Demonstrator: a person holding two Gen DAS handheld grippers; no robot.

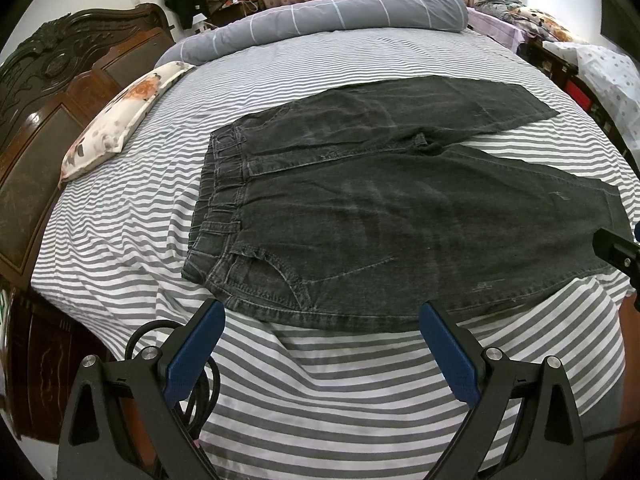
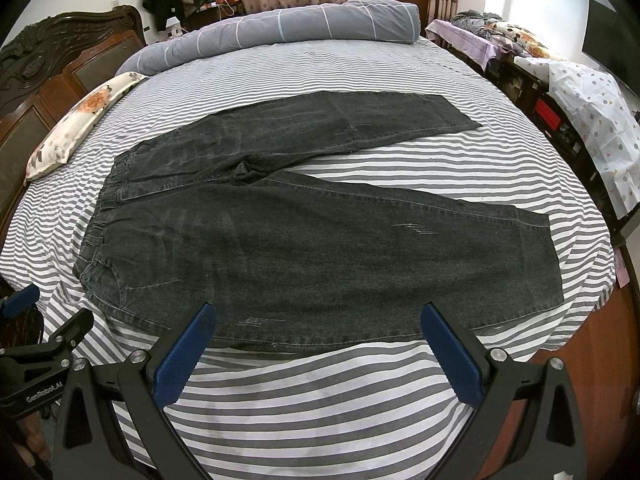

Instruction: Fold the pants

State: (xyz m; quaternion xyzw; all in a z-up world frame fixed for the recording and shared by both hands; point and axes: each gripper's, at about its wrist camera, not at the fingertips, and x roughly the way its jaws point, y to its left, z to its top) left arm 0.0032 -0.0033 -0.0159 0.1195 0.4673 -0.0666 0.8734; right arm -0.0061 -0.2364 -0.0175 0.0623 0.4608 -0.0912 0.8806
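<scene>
Dark grey denim pants (image 1: pixel 360 208) lie spread flat on the striped bed, waistband to the left and both legs splayed out to the right. In the right wrist view the pants (image 2: pixel 320 248) fill the middle, the near leg closest to me. My left gripper (image 1: pixel 322 308) hovers open at the near hem by the waist and pocket, with nothing between its blue pads. My right gripper (image 2: pixel 318 312) stands open over the near leg's lower edge, also holding nothing. The left gripper's black body (image 2: pixel 36 344) shows at the left edge of the right wrist view.
The grey-and-white striped sheet (image 1: pixel 320 392) covers the bed. A rolled grey checked duvet (image 1: pixel 320 16) lies along the far side, and a floral pillow (image 1: pixel 120 120) rests by the dark wooden headboard (image 1: pixel 48 92). Cluttered furniture under covers (image 2: pixel 580 100) stands to the right.
</scene>
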